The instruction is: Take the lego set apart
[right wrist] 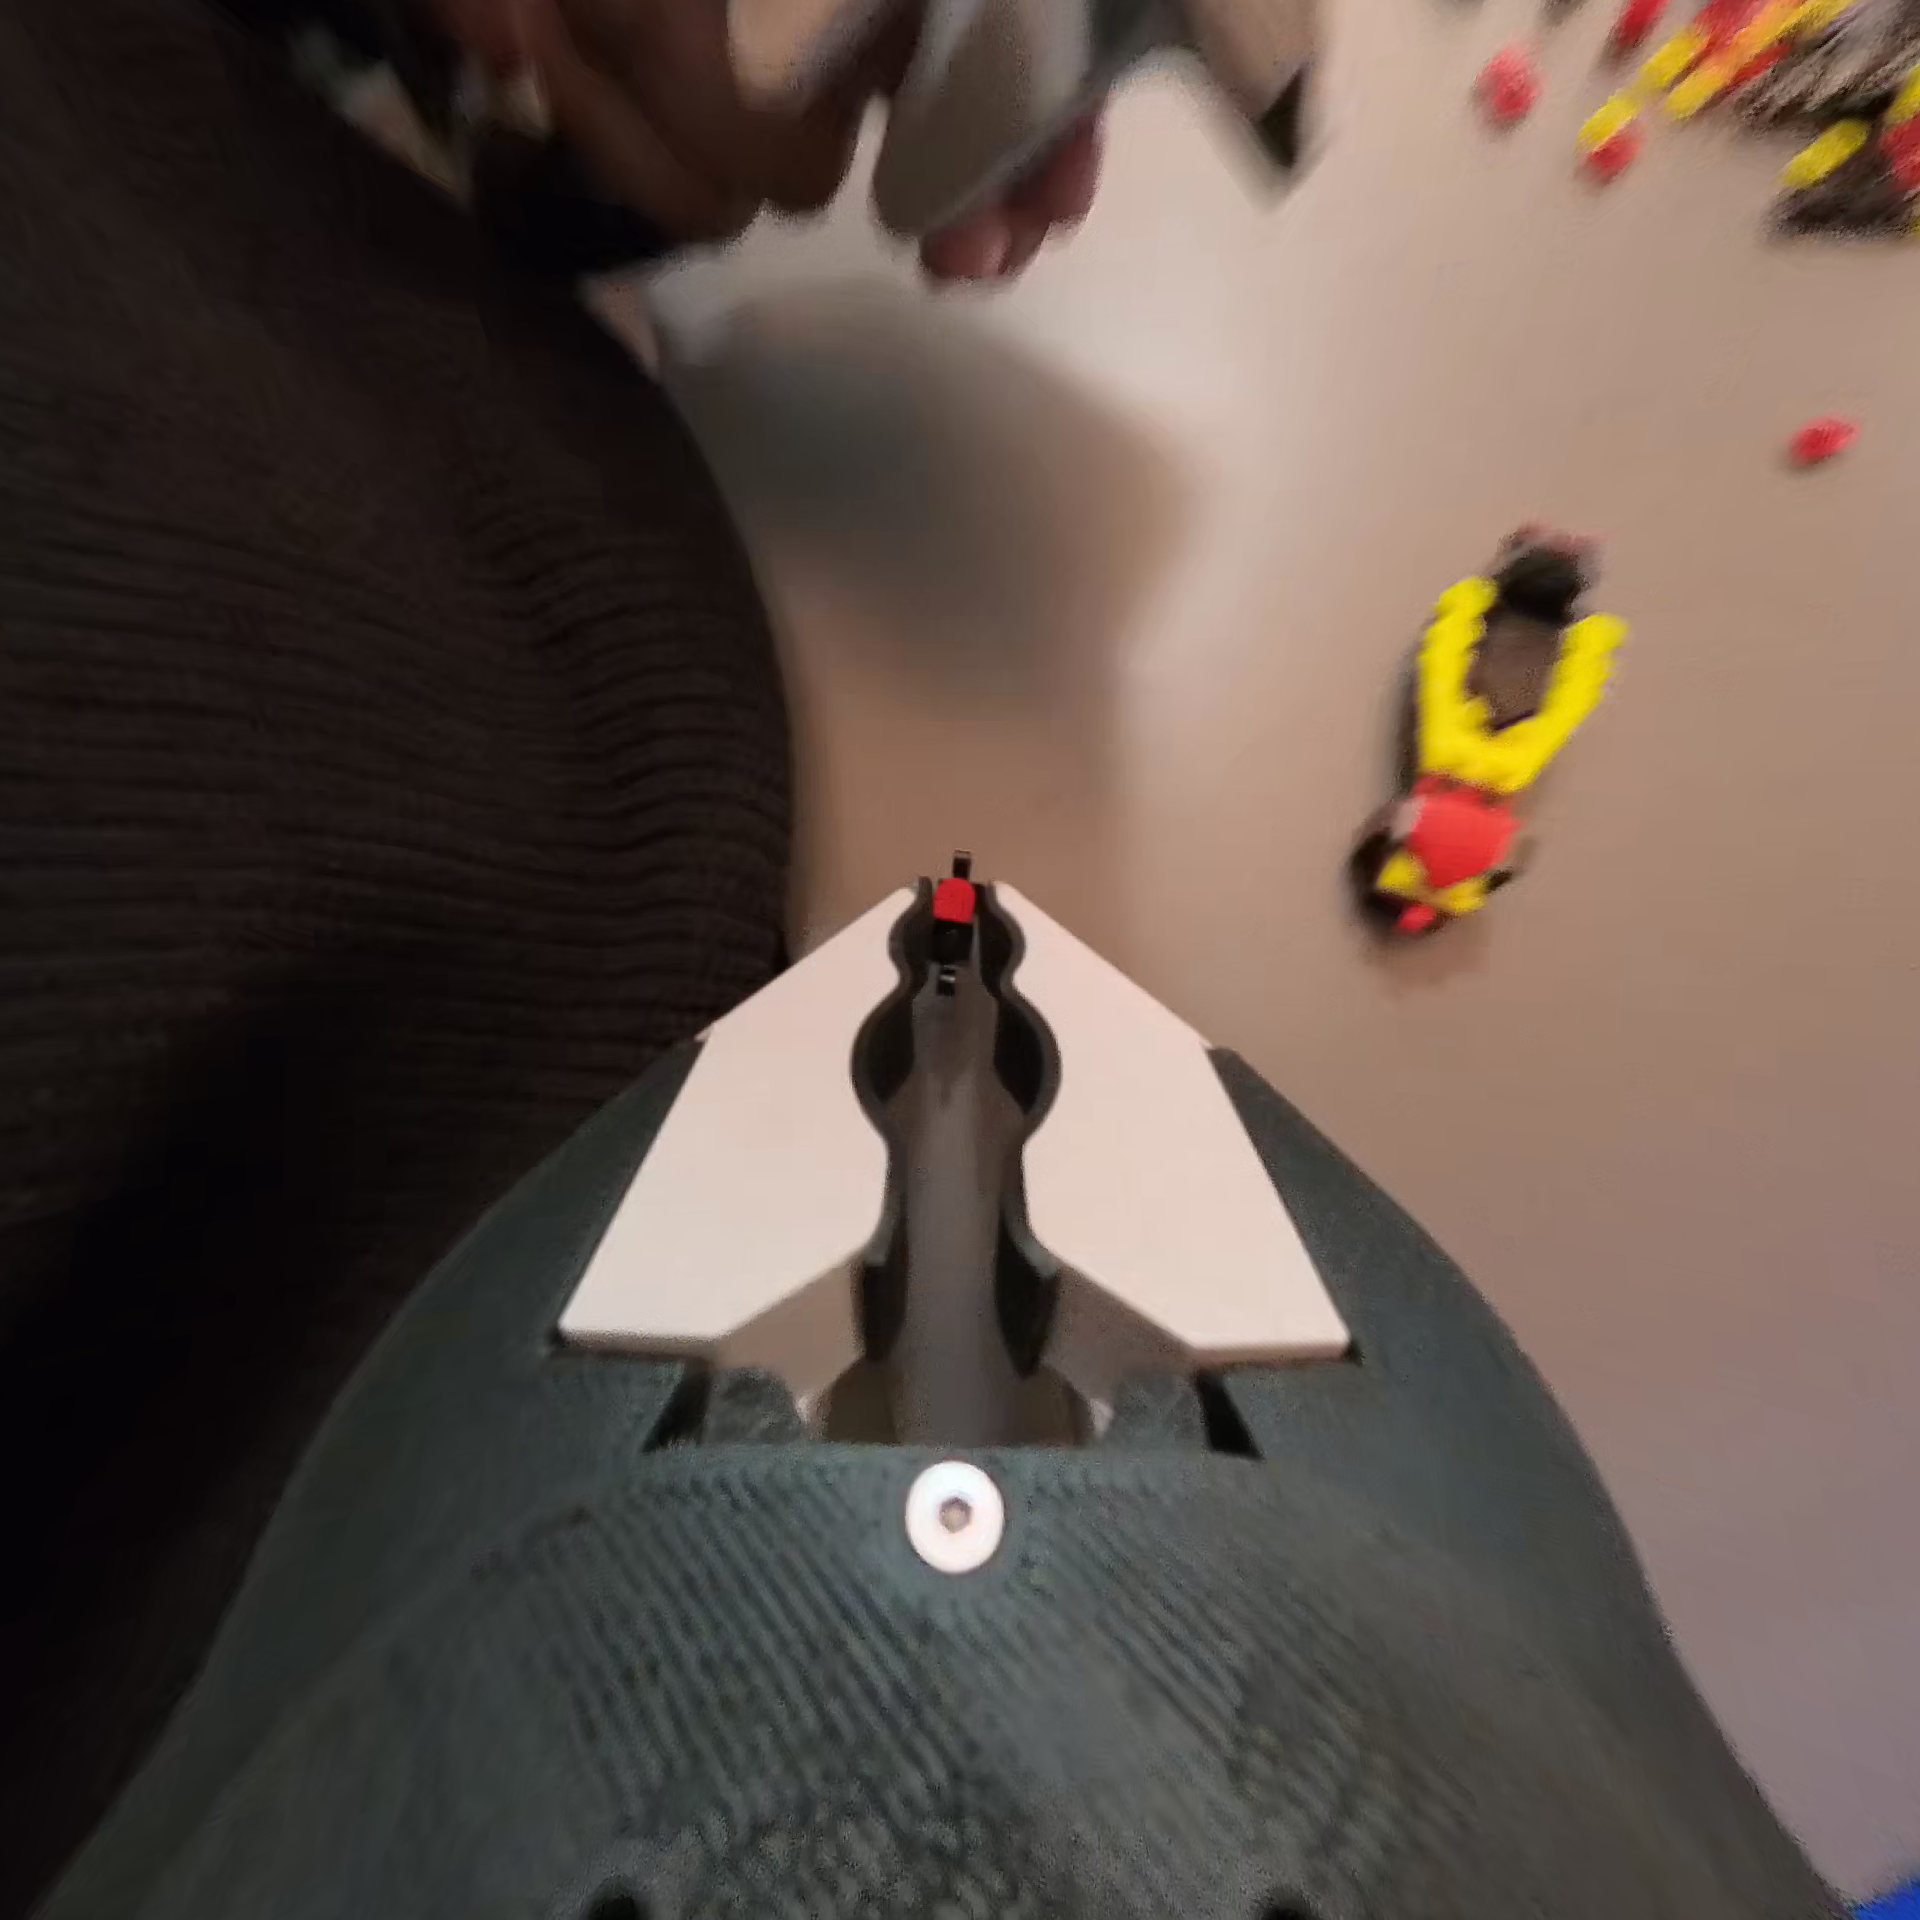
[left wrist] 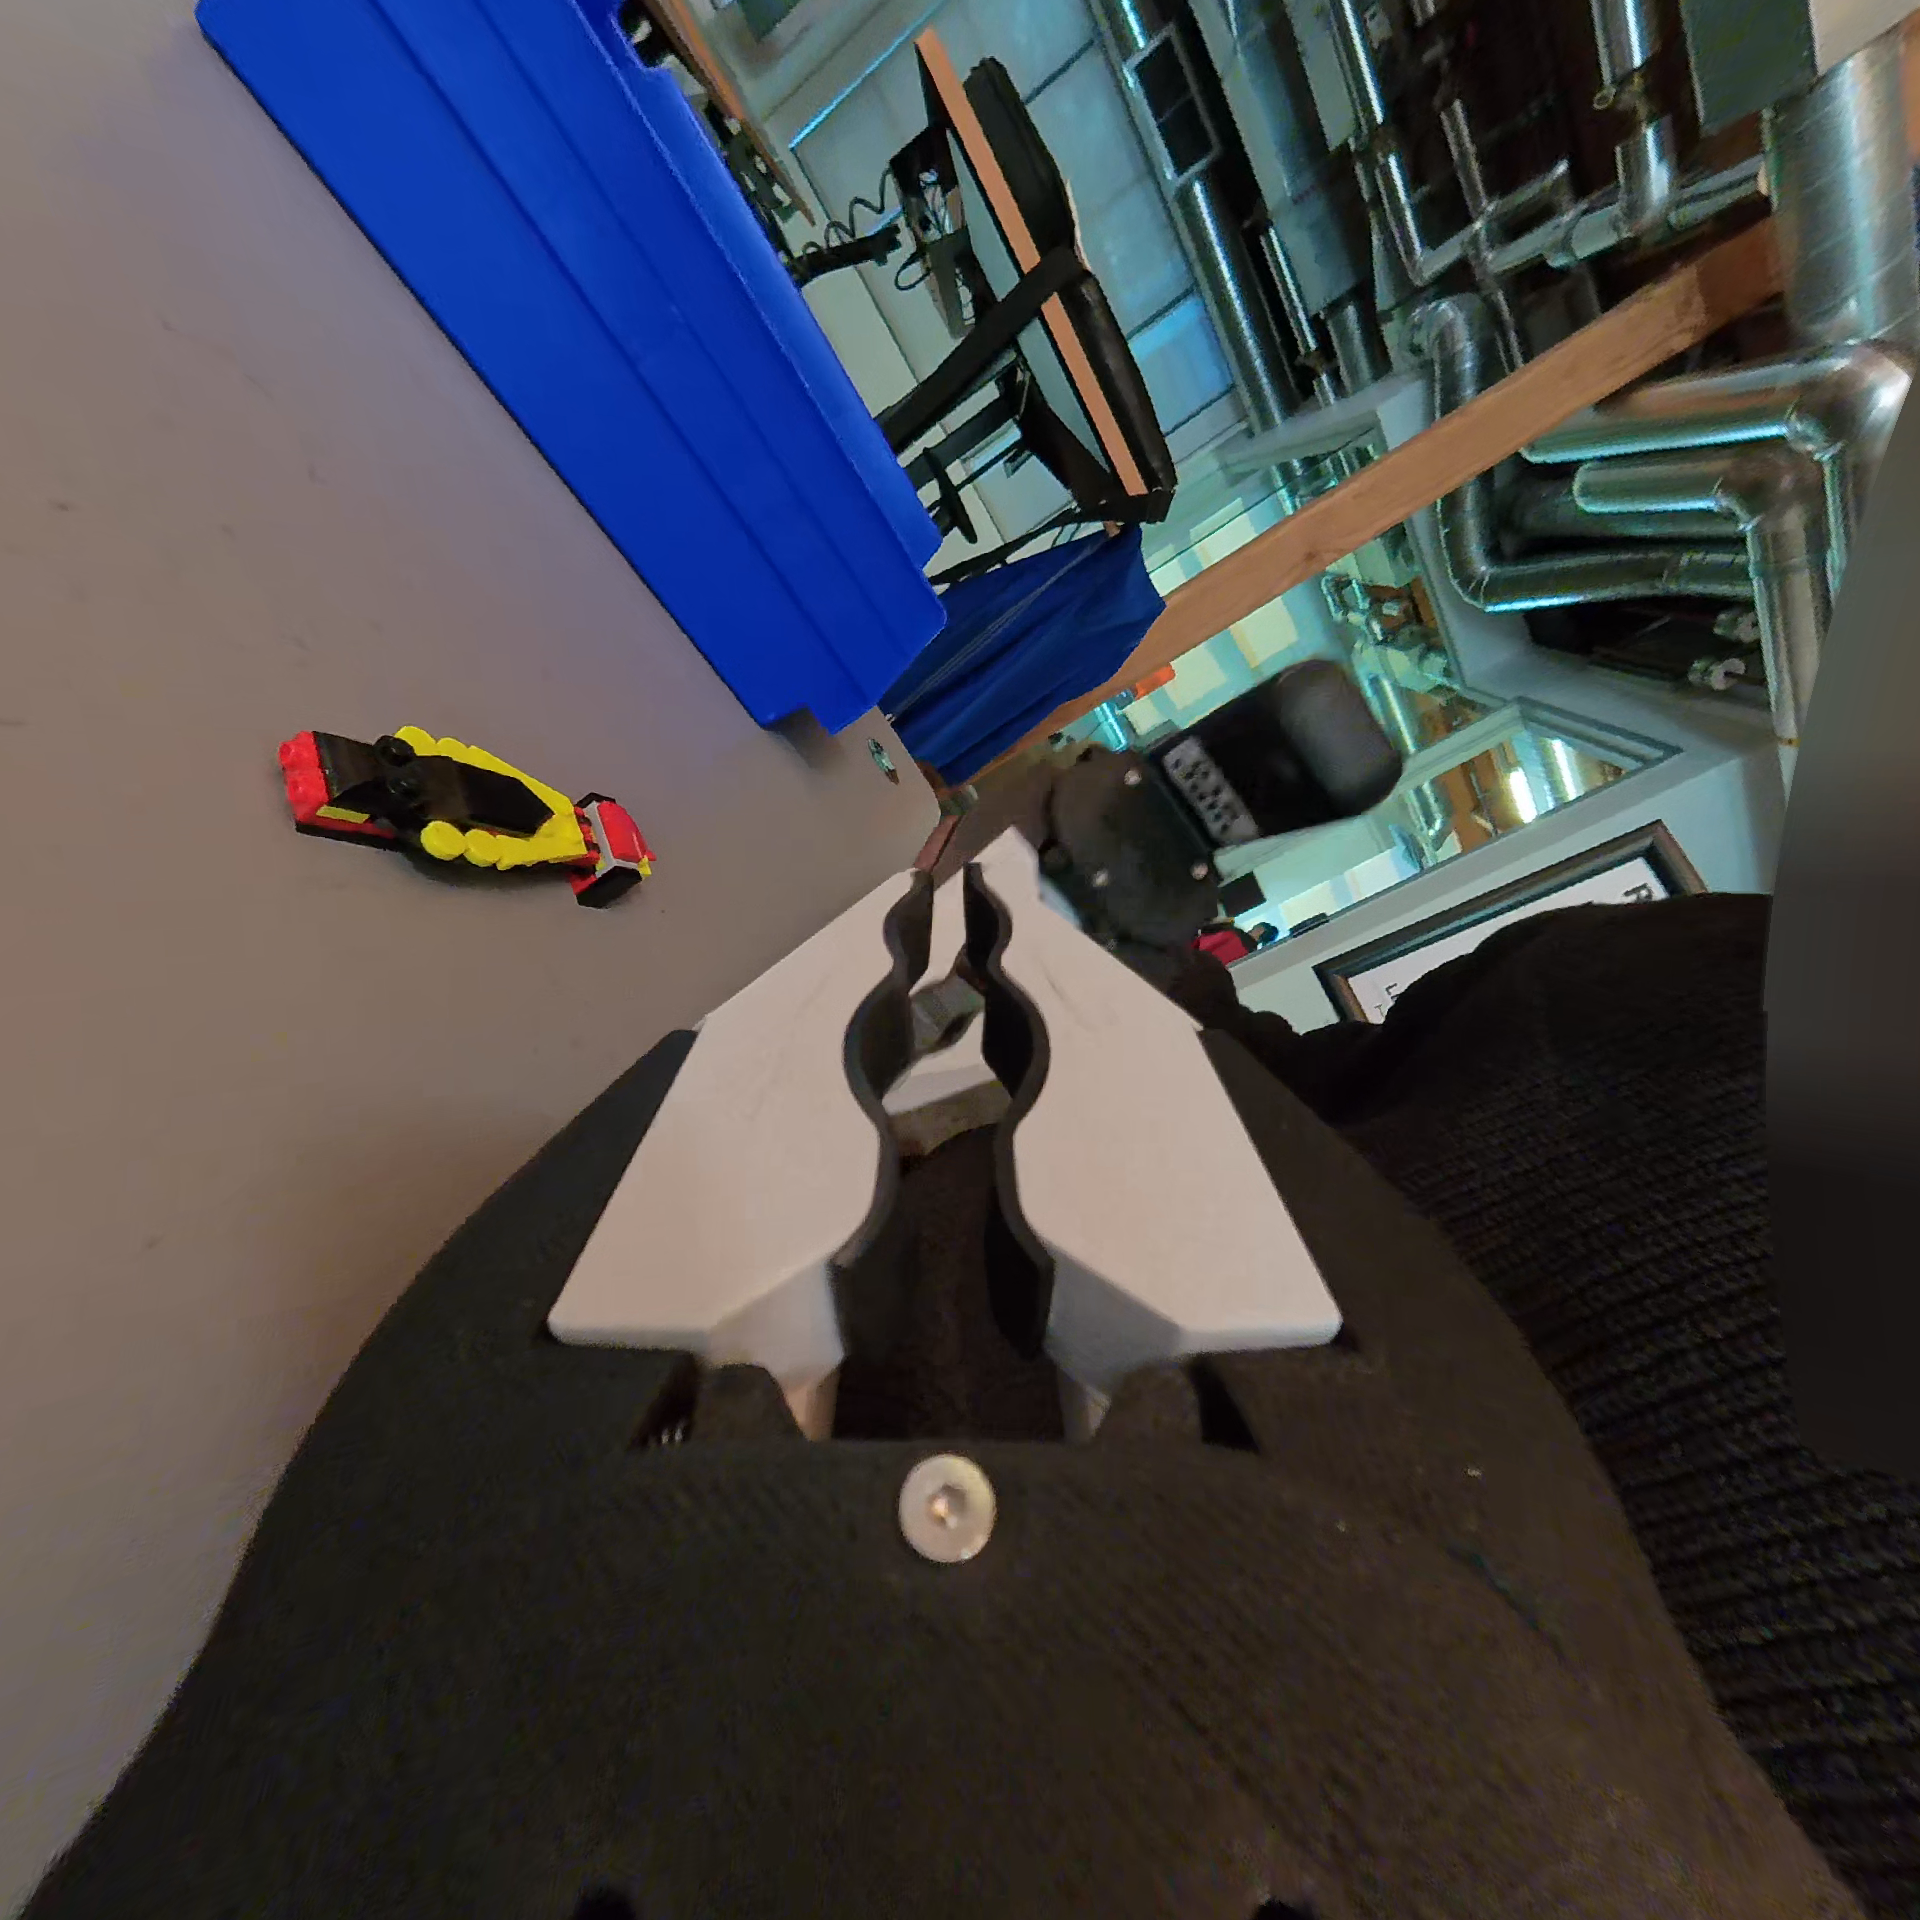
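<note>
While right gripper (right wrist: 953,902) pinches a small red piece (right wrist: 952,900) and left gripper (left wrist: 948,891) is nearly closed w/ nothing, the lego car (left wrist: 468,810) is approx. half dismantled.

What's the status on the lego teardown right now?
Left gripper nearly shut, empty. Right gripper shut on small red-and-black piece. Lego car on table, untouched. Loose pieces beyond; nothing blocking.

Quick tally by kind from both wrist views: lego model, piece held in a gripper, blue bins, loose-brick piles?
Lego model: 1
Red-and-black piece in the right gripper: 1
Blue bin: 1
Pile of loose red and yellow bricks: 1, too blurred to count bricks
Stray red brick: 1
Total: 5
</note>
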The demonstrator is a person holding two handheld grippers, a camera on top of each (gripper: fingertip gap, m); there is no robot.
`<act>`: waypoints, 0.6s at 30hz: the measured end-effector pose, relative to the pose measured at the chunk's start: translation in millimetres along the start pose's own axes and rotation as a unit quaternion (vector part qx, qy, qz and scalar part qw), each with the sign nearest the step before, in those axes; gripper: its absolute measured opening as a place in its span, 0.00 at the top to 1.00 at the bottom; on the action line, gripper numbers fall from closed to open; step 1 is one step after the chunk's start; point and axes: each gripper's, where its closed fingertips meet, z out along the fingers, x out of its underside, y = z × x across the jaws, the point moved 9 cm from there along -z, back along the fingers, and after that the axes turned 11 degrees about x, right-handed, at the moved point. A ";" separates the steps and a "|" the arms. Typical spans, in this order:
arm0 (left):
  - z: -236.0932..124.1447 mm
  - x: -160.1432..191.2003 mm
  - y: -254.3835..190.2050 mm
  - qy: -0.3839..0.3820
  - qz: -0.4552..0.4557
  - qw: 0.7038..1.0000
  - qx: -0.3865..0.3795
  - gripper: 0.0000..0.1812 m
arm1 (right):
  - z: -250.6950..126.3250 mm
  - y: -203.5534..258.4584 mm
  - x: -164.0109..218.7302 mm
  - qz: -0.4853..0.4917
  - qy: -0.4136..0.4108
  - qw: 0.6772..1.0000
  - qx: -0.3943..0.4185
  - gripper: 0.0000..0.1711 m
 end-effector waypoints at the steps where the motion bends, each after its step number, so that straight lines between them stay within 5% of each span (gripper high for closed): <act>1: 0.7 0.7 -0.5 0.007 0.006 1.000 -0.001 0.95 | -6.9 -4.9 -7.2 0.022 -0.044 0.999 0.015 0.96; 5: 9.0 6.2 -11.5 0.041 0.043 0.998 0.027 0.86 | -34.1 -21.1 -28.7 0.211 -0.265 0.940 -0.045 0.96; 10: 17.1 11.2 -25.1 0.039 0.068 0.995 0.062 0.86 | -28.6 -31.9 -22.8 0.425 -0.337 0.811 -0.218 0.96; 18: 15.5 10.0 -21.8 0.024 0.035 0.997 0.069 0.95 | -12.8 -17.6 -34.2 0.441 -0.323 0.813 -0.200 0.96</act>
